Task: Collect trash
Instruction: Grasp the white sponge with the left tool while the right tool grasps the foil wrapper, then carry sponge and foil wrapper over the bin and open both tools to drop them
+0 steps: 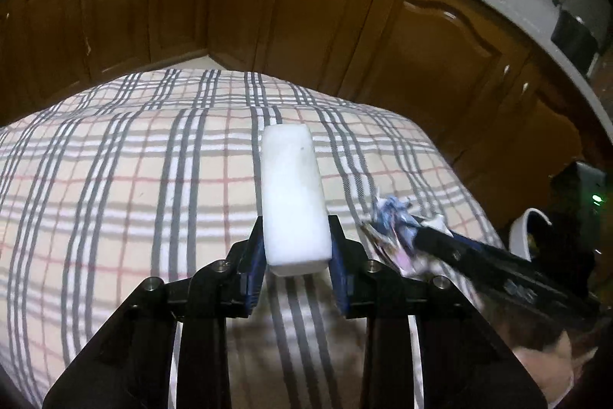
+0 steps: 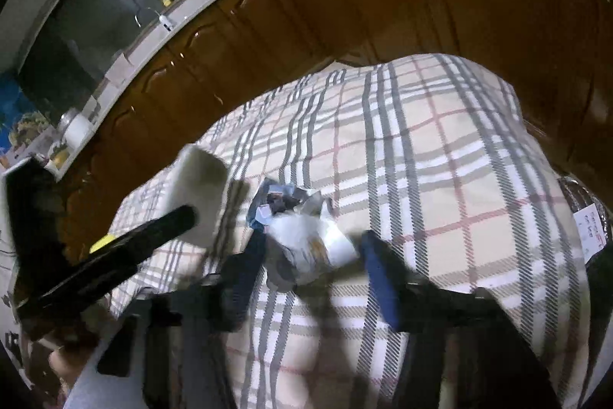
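Over the plaid tablecloth [image 1: 115,179], our left gripper [image 1: 297,248] clamps the white foam block [image 1: 293,202]. Our right gripper [image 2: 312,255] straddles the crumpled wrapper [image 2: 302,240]; whether it pinches, we cannot tell, so the wrapper may slip.

We see one supporting surface: a table covered by a plaid cloth [image 1: 126,179], beige with grey, white and thin red stripes. The cloth spreads flat over the top and drops over the far edge (toward the brown cabinet doors [image 1: 299,10]). A crumpled wrapper [image 2: 299,236] sits low over the cloth toward the right side; we cannot tell whether it rests on the fabric. The remaining visible fabric shows only its stripe pattern and cast shadows.
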`<state>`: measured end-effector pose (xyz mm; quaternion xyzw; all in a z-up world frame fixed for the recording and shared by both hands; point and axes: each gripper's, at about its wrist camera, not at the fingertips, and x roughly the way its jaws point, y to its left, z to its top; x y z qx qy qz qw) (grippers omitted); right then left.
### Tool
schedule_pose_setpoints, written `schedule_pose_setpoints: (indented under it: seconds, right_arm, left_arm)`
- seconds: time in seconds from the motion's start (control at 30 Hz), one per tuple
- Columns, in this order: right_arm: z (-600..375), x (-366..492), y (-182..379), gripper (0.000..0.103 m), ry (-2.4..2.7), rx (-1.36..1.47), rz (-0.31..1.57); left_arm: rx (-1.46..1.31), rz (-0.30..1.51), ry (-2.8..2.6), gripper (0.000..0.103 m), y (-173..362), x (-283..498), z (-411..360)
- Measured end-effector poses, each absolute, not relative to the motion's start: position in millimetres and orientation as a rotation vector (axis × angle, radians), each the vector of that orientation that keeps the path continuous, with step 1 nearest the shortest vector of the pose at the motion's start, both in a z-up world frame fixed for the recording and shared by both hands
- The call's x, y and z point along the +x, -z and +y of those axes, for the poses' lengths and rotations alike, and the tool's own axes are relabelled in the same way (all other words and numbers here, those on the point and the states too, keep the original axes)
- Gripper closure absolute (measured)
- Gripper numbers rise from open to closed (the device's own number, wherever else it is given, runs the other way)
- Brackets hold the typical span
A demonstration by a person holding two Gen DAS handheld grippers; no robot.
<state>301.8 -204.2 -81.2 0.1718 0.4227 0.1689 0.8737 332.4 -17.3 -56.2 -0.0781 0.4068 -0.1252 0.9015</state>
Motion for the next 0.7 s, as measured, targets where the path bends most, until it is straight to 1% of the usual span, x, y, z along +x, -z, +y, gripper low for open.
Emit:
schedule_pose_setpoints:
  seconds: [0.03, 0.07, 0.1, 0.17, 0.33, 0.7]
  right_arm:
    - [-204, 300, 79, 0.073, -0.35, 0.351, 0.872]
    - [-204, 296, 76, 0.077, -0.35, 0.344, 0.863]
    - [-205, 293, 73, 0.082, -0.349, 0.343, 0.859]
    - [-206, 284, 68, 0.085, -0.342, 0.329, 0.849]
    - [-220, 254, 55, 0.087, -0.336, 0.329, 0.811]
    - [-291, 164, 31, 0.087, -0.214, 0.399, 0.704]
  left_arm:
    - [-0.17, 0.84, 0.266, 0.076, 54, 325, -16]
    - [-0.177, 0.841, 0.272, 0.076, 53, 320, -16]
    - [-0.181, 0.84, 0.28, 0.076, 52, 316, -16]
    - [-0.179, 0.836, 0.297, 0.076, 49, 303, -20]
    - [-0.175, 0.83, 0.354, 0.076, 41, 275, -38]
    - [-0.134, 0.842, 0.505, 0.076, 29, 227, -95]
